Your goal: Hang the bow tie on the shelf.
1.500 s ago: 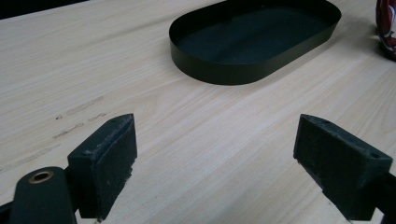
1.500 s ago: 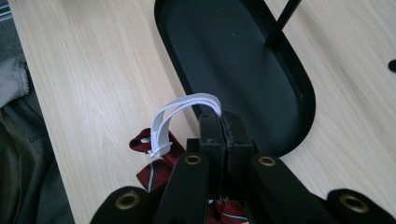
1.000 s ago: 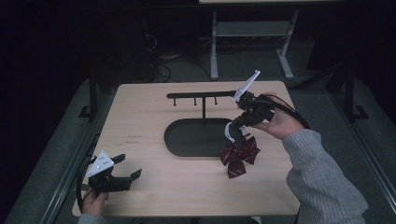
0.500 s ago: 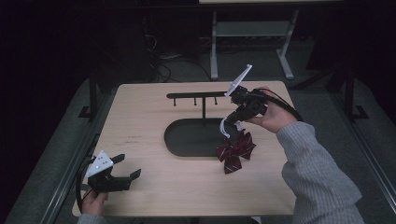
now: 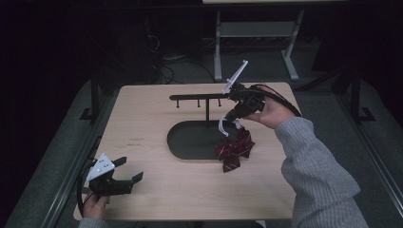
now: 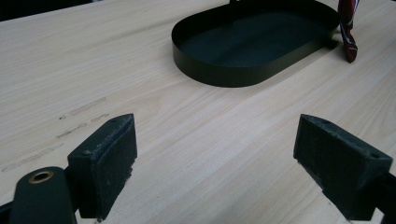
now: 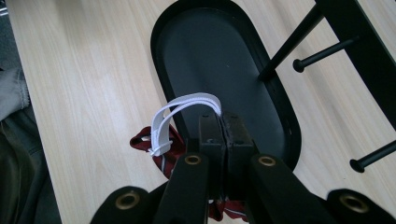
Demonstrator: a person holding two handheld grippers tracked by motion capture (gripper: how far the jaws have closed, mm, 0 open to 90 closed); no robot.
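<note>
My right gripper (image 5: pixel 232 117) (image 7: pixel 223 120) is shut on the white elastic loop (image 5: pixel 222 126) (image 7: pixel 183 113) of a dark red striped bow tie (image 5: pixel 235 149) (image 7: pixel 144 139). The tie hangs below the jaws, beside the right end of the black oval base (image 5: pixel 190 140) (image 7: pixel 219 60). Its lower tip (image 6: pixel 349 32) is at the tabletop. The rack's crossbar with pegs (image 5: pixel 197 98) (image 7: pixel 322 52) stands just left of and above the gripper. My left gripper (image 5: pixel 129 170) (image 6: pixel 215 154) rests open at the front left corner, nothing between its pads.
The wooden table (image 5: pixel 142 118) ends at its front edge close behind the left gripper. The rack's thin post (image 5: pixel 208 109) rises from the back of the base. A grey sleeve (image 5: pixel 313 171) crosses the right side. A metal frame (image 5: pixel 252 28) stands on the floor beyond.
The right gripper has moved up and back-left toward the rack's crossbar, drawing the bow tie with it by its loop. The left gripper has stayed still.
</note>
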